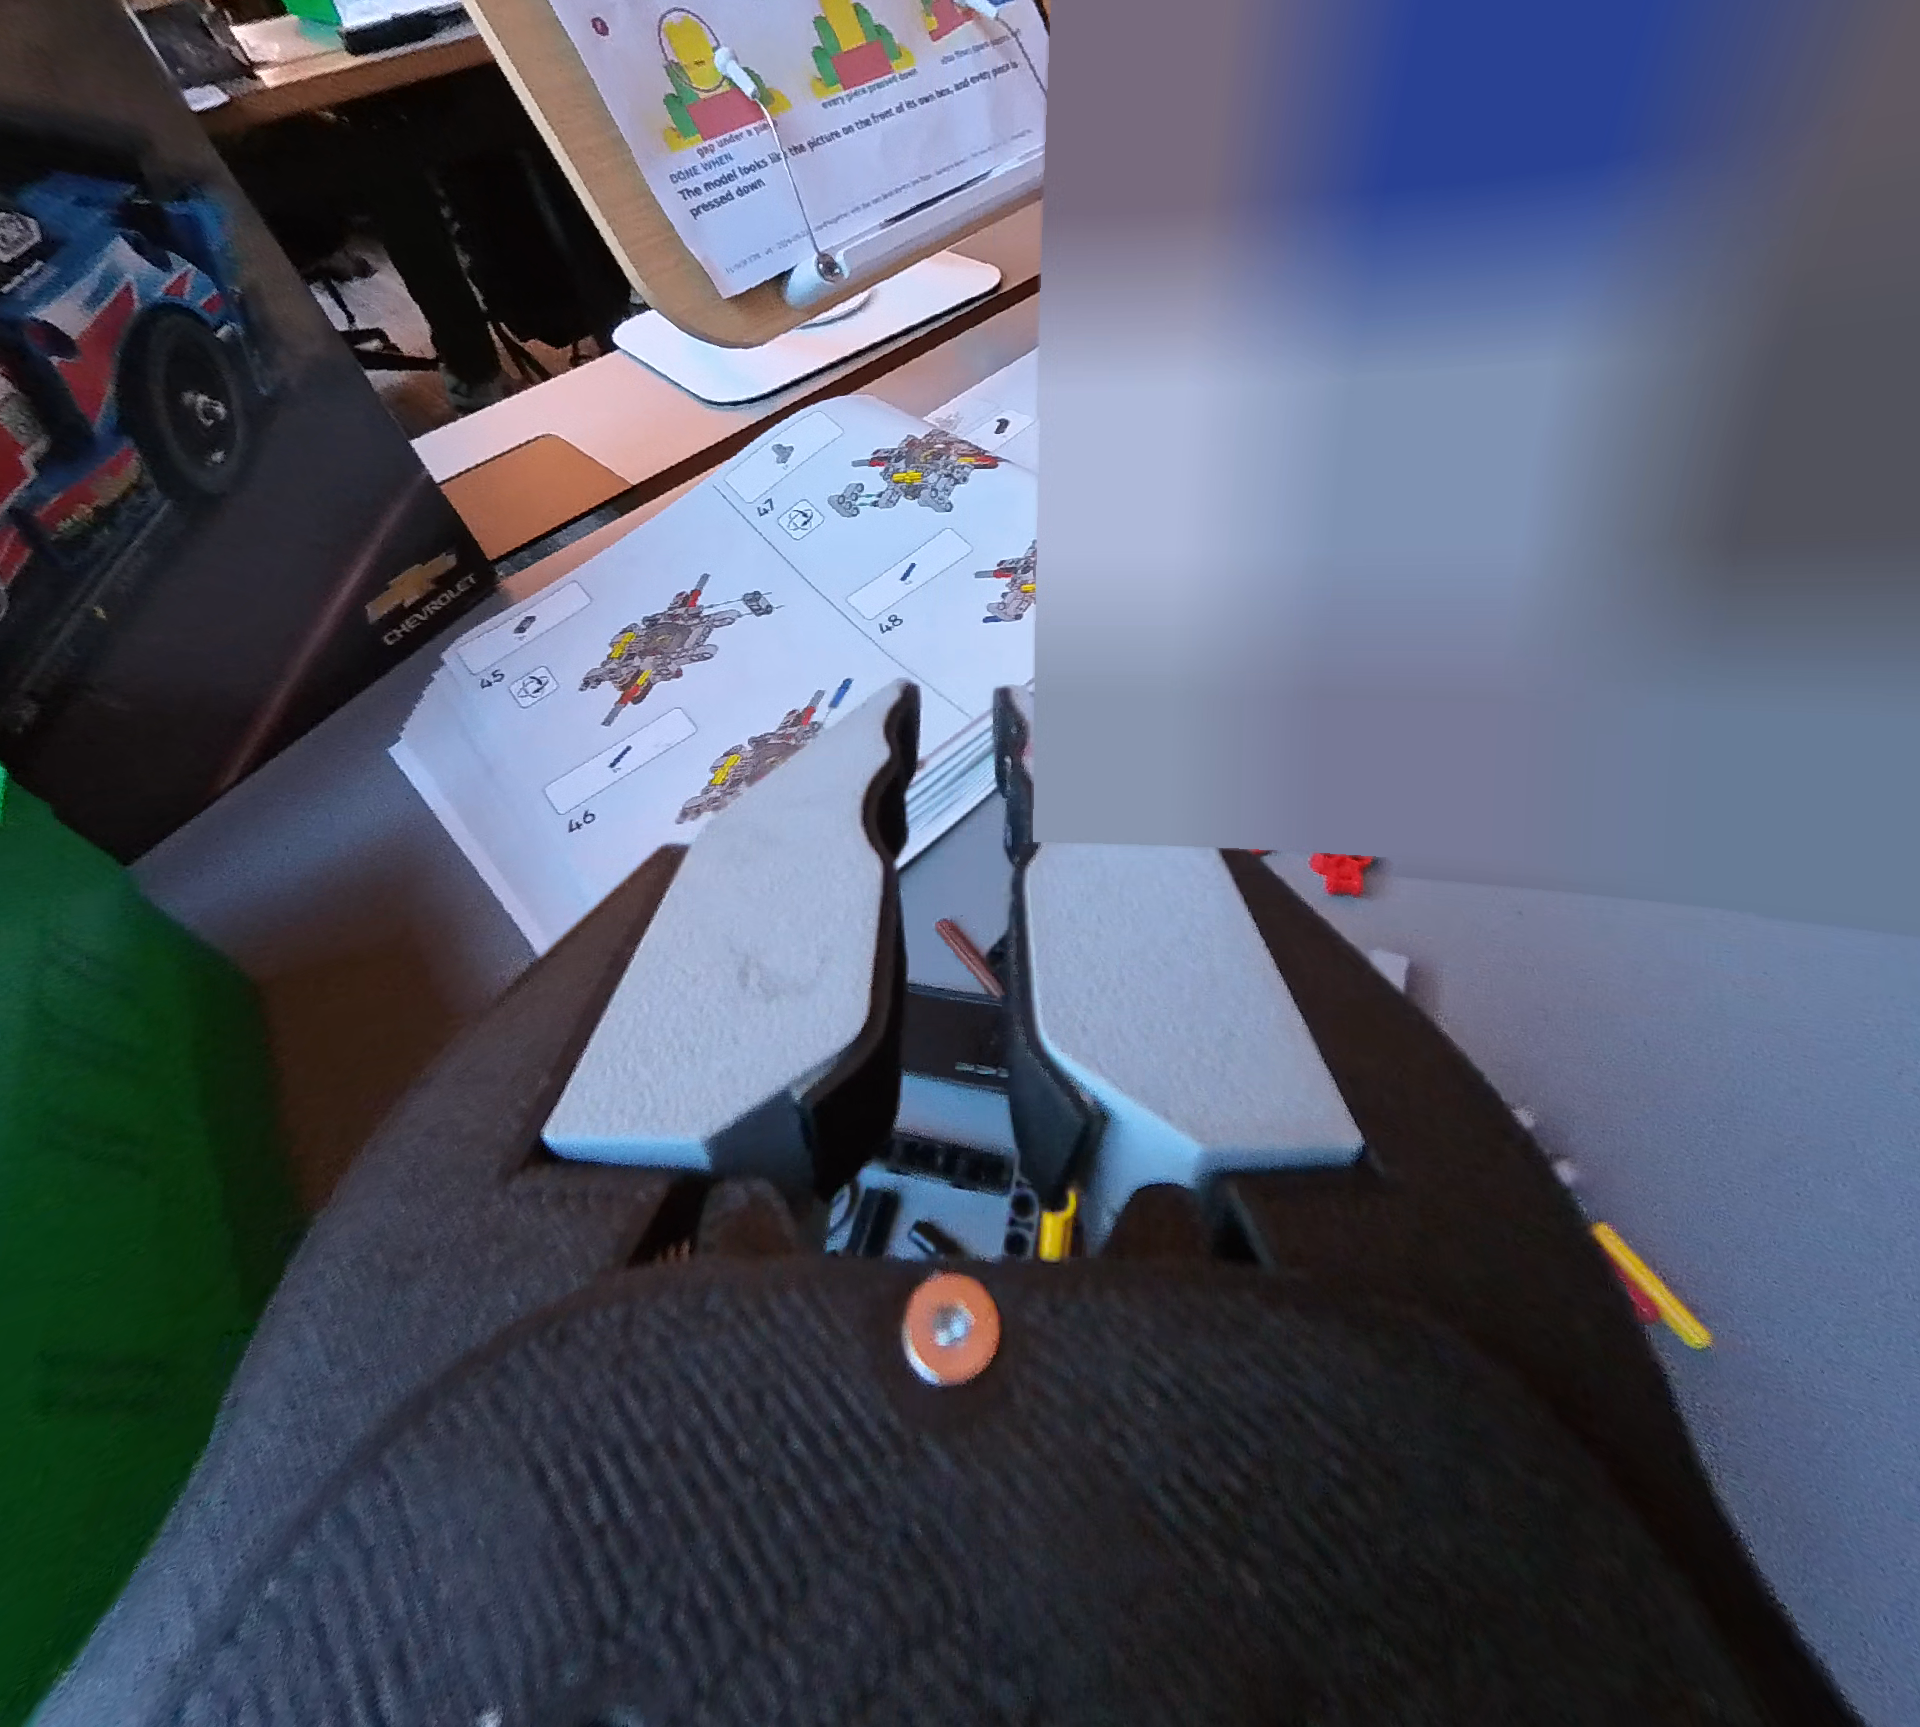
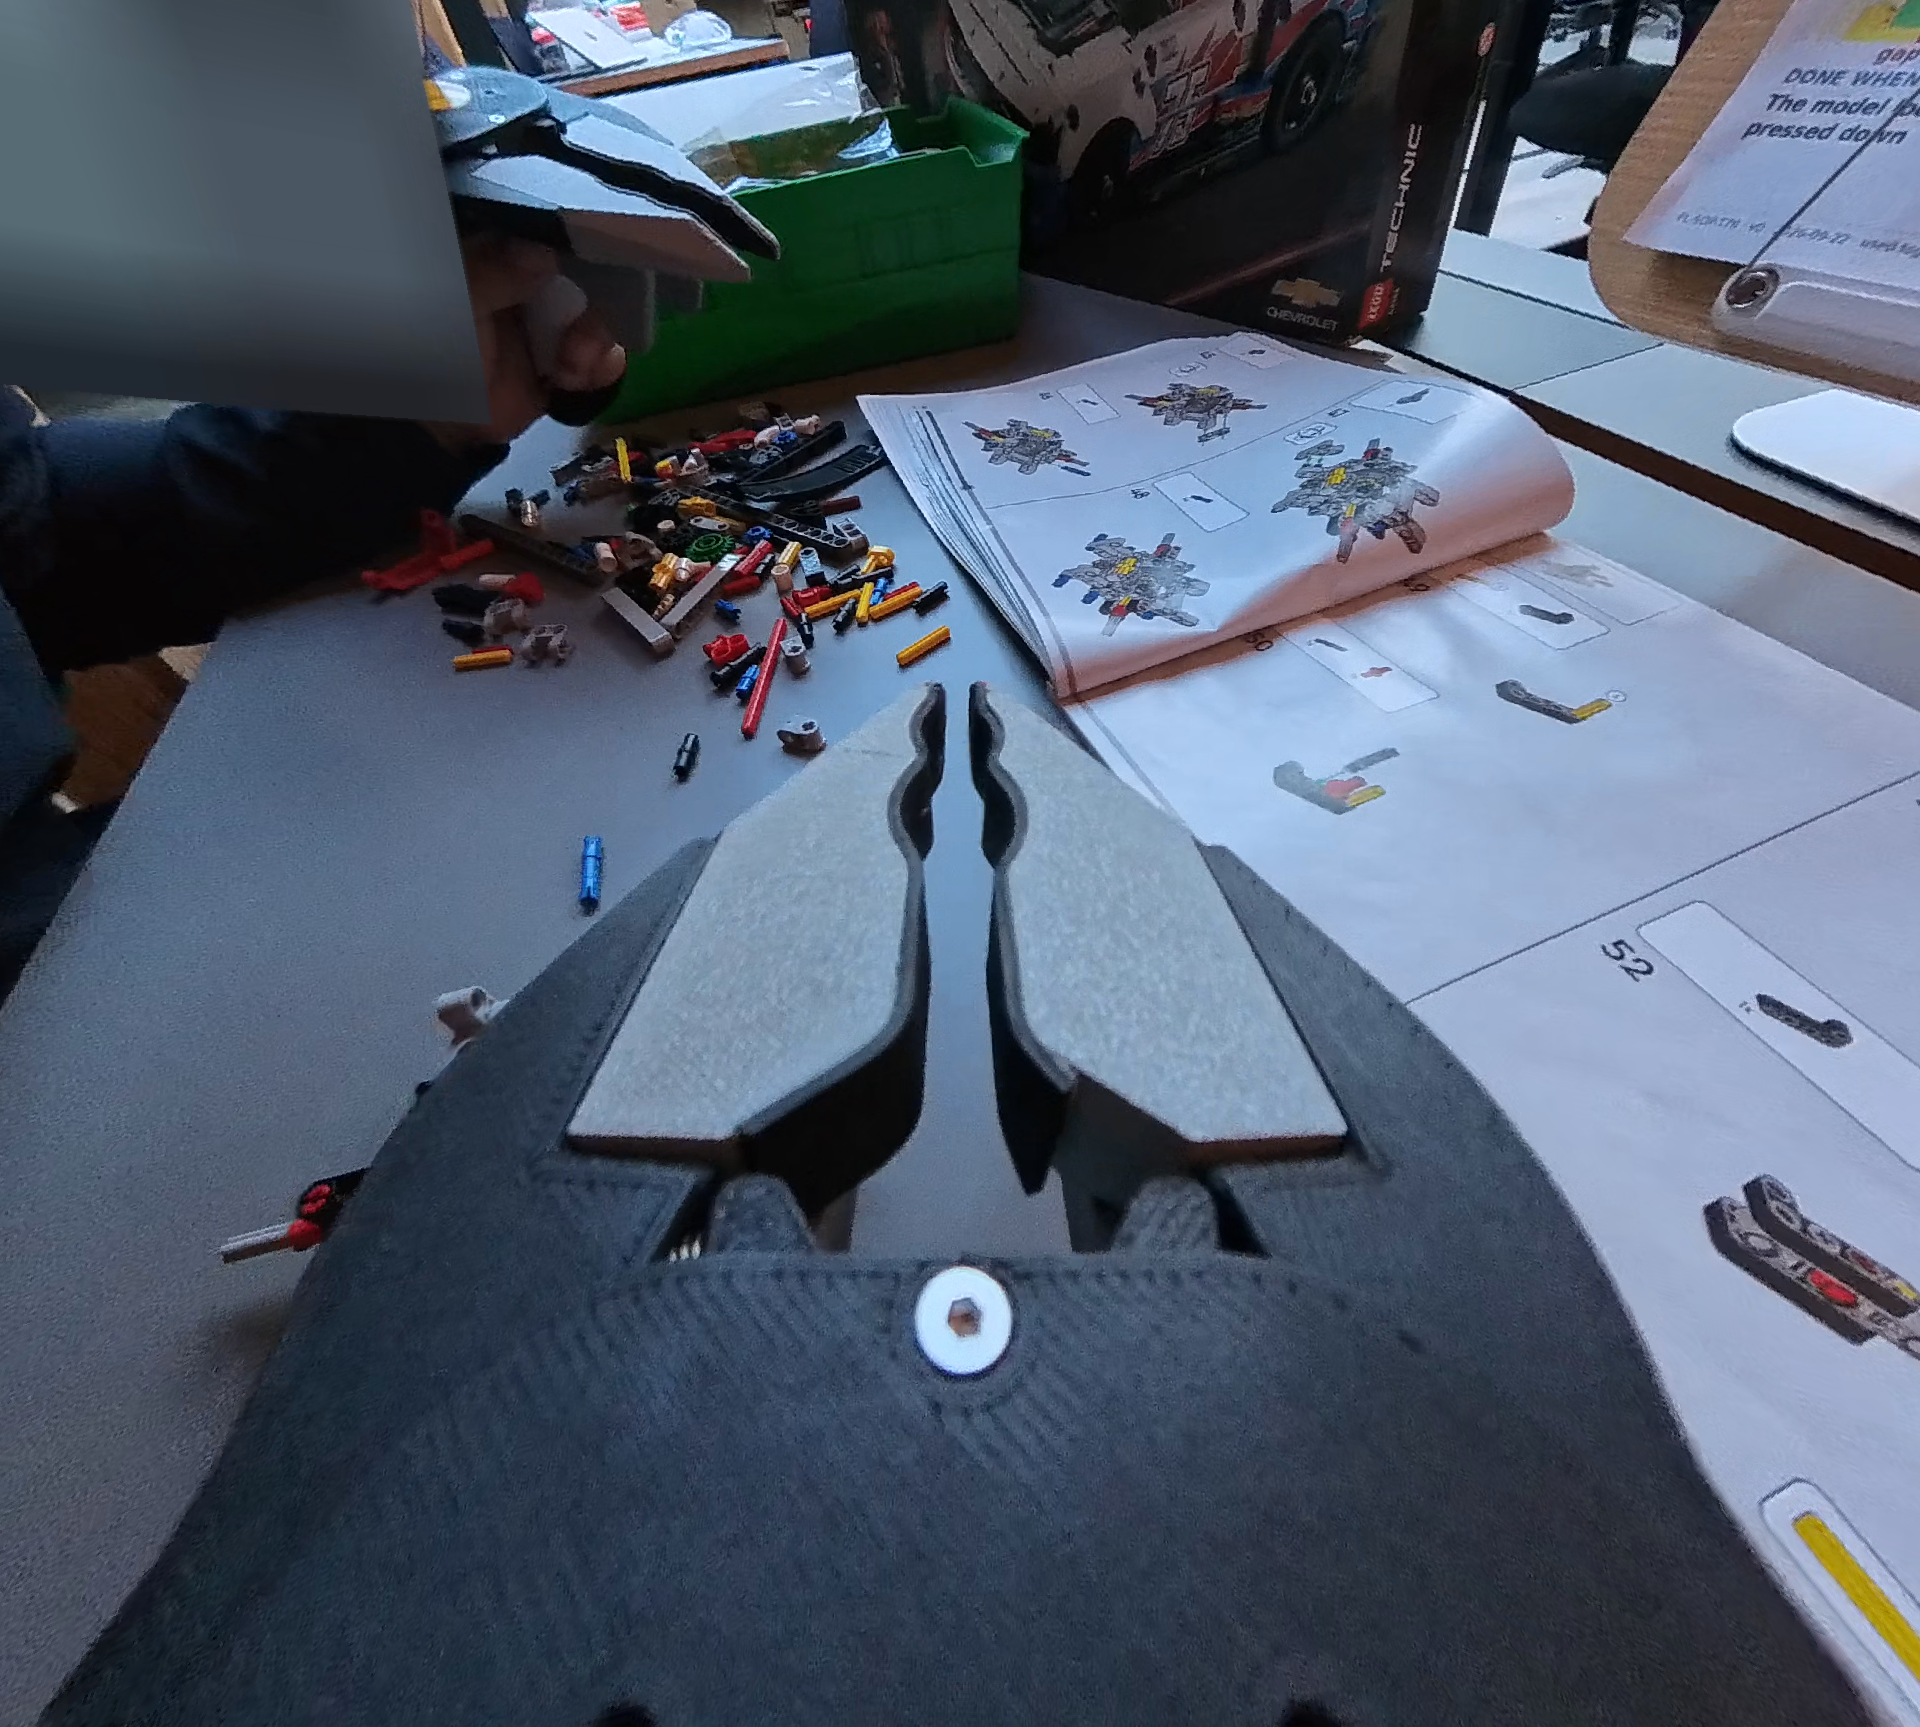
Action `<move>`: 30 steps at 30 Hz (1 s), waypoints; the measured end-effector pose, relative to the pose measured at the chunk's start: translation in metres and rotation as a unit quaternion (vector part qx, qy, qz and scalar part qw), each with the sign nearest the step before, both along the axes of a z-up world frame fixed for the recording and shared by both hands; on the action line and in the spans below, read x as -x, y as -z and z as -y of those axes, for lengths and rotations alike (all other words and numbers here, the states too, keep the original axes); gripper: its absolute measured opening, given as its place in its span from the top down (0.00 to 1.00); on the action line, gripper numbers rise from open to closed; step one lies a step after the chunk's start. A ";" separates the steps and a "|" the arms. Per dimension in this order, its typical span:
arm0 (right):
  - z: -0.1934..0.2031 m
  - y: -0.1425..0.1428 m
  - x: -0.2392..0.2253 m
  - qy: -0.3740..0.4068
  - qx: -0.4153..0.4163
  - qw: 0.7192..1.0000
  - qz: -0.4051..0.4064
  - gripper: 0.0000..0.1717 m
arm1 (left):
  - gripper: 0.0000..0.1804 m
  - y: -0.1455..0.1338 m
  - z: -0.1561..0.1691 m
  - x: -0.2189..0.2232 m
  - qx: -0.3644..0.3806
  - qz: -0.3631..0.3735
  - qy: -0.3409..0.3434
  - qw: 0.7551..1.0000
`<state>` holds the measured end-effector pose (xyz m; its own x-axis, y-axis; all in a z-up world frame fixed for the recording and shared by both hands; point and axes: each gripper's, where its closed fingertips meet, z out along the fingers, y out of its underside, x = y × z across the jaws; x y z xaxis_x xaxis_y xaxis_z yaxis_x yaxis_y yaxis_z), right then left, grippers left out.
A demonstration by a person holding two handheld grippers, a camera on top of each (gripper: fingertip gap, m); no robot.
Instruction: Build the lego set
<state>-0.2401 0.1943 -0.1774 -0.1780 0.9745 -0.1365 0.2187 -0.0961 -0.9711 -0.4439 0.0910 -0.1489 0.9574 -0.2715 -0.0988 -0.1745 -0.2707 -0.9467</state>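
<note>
- Left wrist view: the left gripper [image 1: 956,711] had its jaws a little apart, with nothing seen between the tips; the right tip was partly hidden by a blurred patch.
- Printed matter: a dark box [image 1: 208,534] with a car picture and a maker's badge stood at the left. An open booklet [image 1: 675,638] of numbered building steps lay just ahead of the tips. A printed sheet [image 1: 790,15] with coloured block drawings was clipped to a wooden board on a white base [image 1: 831,327].
- Edges: a green bin [image 1: 104,1158] crowded the left border. The grey table [image 1: 1662,1054] was open to the right, save for a red piece [image 1: 1342,872] and a yellow rod [image 1: 1652,1288].
- Textures: grainy grey fingers [image 1: 769,950] with wavy black pads sat in a ribbed black body.
- Right wrist view: the right gripper [image 2: 957,706] had its jaws drawn nearly together, only a slit between the wavy pads and nothing in it.
- It hung over bare table [image 2: 312,846], beside the booklet's [image 2: 1455,794] near corner. A tan connector [image 2: 802,735], a black pin [image 2: 685,755] and a red rod [image 2: 764,675] were nearest, and a blue pin [image 2: 590,870] lay to the left.
- A heap of small plastic pieces [image 2: 707,555] lay farther off before the green bin [image 2: 883,254]. The lettered box [image 2: 1195,67] stood upright behind the bin.
- The left gripper [image 2: 758,243], held in a hand [image 2: 551,347], hovered over the bin's near side.
</note>
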 end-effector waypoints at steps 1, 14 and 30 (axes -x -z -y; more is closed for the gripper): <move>0.001 0.000 -0.001 0.001 0.001 1.000 -0.001 1.00 | 0.93 -0.001 0.001 -0.001 -0.004 0.004 0.001 1.000; 0.001 0.003 -0.003 0.013 -0.014 1.000 0.011 0.99 | 0.92 0.015 -0.007 0.007 0.027 0.010 -0.005 1.000; -0.023 0.007 -0.008 0.069 -0.057 0.996 0.024 0.82 | 0.91 0.001 -0.005 -0.008 0.003 0.002 0.007 1.000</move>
